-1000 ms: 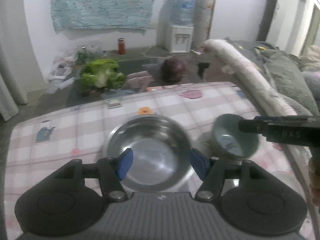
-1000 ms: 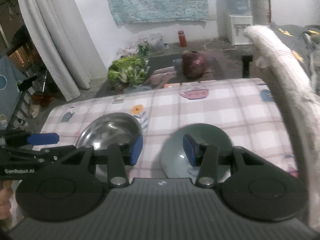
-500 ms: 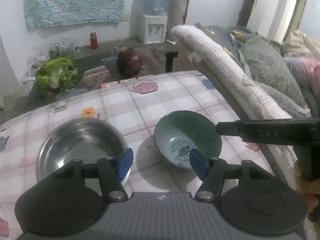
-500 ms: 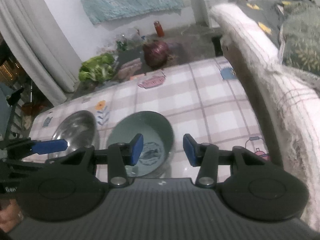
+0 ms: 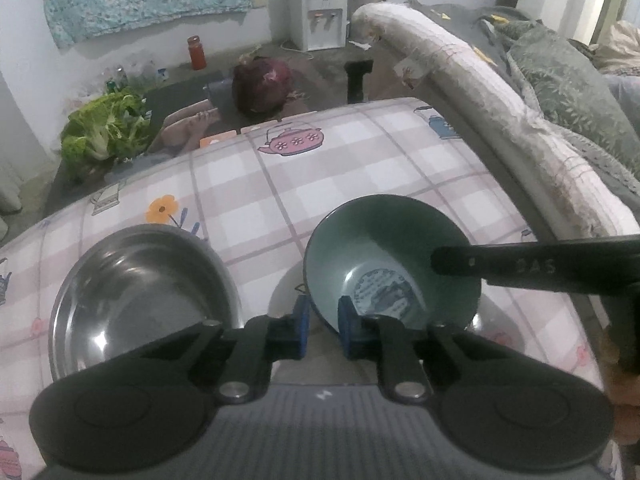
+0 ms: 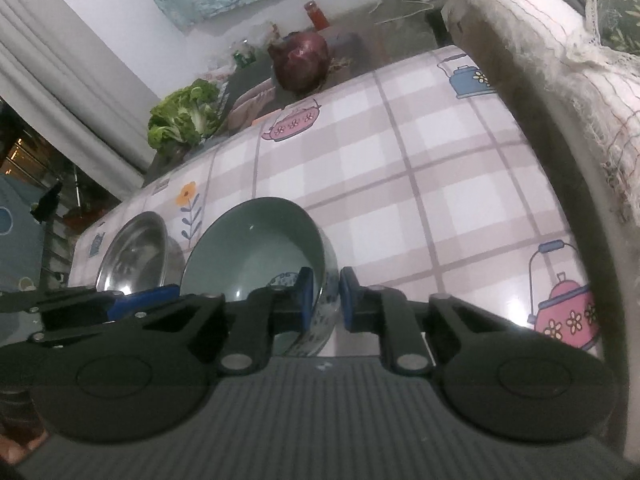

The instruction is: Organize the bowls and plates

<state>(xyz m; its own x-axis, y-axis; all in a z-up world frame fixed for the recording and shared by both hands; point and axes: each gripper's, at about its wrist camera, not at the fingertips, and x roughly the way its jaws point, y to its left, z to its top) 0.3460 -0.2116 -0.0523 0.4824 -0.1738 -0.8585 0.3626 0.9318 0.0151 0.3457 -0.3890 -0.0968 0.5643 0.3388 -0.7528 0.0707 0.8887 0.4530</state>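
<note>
- Left gripper (image 5: 321, 322) and right gripper (image 6: 322, 300) had just closed, clamping opposite rims of the round teal ceramic bowl (image 5: 390, 258).
- Round steel bowl (image 5: 140, 292) sat just left, on the left gripper's side.

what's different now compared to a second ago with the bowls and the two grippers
Both grippers came down onto the green bowl and their jaws have just been closing: the left gripper pinches its near rim, the right gripper its right rim. The steel bowl stayed beside it on the table.
</note>
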